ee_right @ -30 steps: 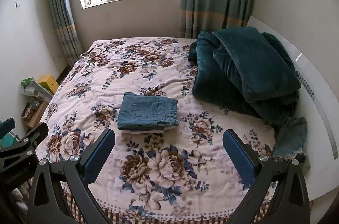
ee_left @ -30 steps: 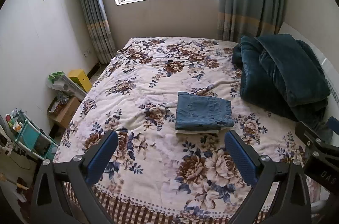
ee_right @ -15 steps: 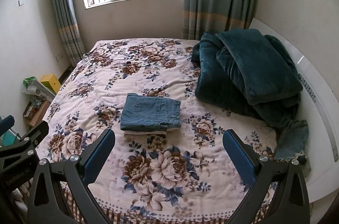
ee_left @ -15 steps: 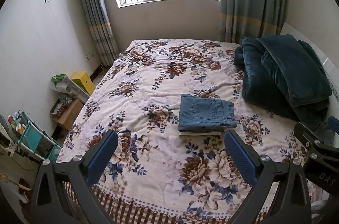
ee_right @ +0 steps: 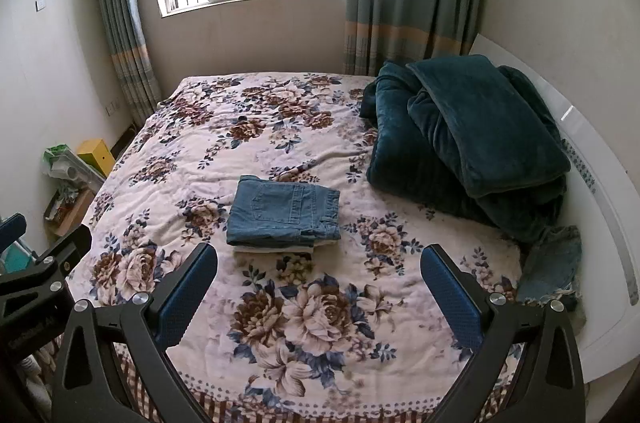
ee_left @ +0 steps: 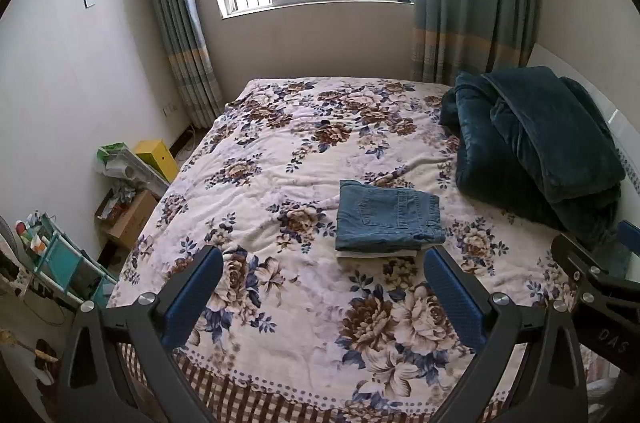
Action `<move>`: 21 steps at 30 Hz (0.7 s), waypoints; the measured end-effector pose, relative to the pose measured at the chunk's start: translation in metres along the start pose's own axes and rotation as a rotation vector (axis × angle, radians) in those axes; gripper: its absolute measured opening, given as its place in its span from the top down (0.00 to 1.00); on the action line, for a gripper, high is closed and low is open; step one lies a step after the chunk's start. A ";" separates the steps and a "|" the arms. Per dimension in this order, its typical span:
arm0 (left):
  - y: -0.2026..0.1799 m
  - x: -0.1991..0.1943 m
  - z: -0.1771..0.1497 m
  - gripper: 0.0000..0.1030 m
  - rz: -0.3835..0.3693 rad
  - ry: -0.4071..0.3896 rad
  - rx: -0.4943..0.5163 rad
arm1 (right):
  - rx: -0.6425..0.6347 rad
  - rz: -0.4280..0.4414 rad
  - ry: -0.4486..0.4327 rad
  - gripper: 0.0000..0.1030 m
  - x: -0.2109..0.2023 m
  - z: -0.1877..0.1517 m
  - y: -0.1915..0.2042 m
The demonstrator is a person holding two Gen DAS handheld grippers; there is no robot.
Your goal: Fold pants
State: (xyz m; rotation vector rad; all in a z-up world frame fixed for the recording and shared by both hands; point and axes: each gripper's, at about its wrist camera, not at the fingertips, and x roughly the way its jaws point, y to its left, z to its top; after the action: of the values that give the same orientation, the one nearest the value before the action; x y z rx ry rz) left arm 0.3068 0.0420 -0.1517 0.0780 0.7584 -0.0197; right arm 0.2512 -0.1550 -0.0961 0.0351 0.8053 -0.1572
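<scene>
Presently, left to right. Clutter along the left wall: yellow box [ee_left: 157, 159], cardboard box [ee_left: 130, 217], teal rack [ee_left: 60, 259]. Left gripper [ee_left: 320, 293] held above the near bed edge, fingers wide apart, nothing between them. Jeans [ee_left: 389, 215] folded into a compact rectangle at mid-bed on the floral quilt [ee_left: 280, 151], back pocket up, resting on a pale layer, possibly another folded garment; hard to tell at this range. Right gripper [ee_right: 318, 289] likewise spread and empty, well short of the jeans [ee_right: 285, 211]. Teal blanket [ee_right: 472, 139] heaped at the right by the headboard. A second denim piece [ee_right: 554, 263] crumpled at the far right edge. Fold looks finished. Denim likely heavy for its bulk, fairly stiff, not slippery, layers prone to slide apart. Best taken at the two near corners, pinching through all layers.
</scene>
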 end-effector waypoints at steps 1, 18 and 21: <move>0.000 0.000 0.000 0.00 -0.001 -0.001 0.003 | 0.004 0.000 0.001 0.00 -0.001 -0.001 -0.001; 0.002 -0.002 -0.002 0.00 0.010 -0.001 0.001 | 0.010 0.011 0.009 0.00 -0.006 -0.004 -0.001; 0.002 -0.002 -0.002 0.00 0.011 -0.001 0.000 | 0.009 0.017 0.008 0.00 -0.006 -0.004 0.000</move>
State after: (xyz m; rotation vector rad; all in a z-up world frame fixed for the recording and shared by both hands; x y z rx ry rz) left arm 0.3041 0.0443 -0.1517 0.0819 0.7573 -0.0089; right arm 0.2441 -0.1536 -0.0947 0.0514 0.8118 -0.1445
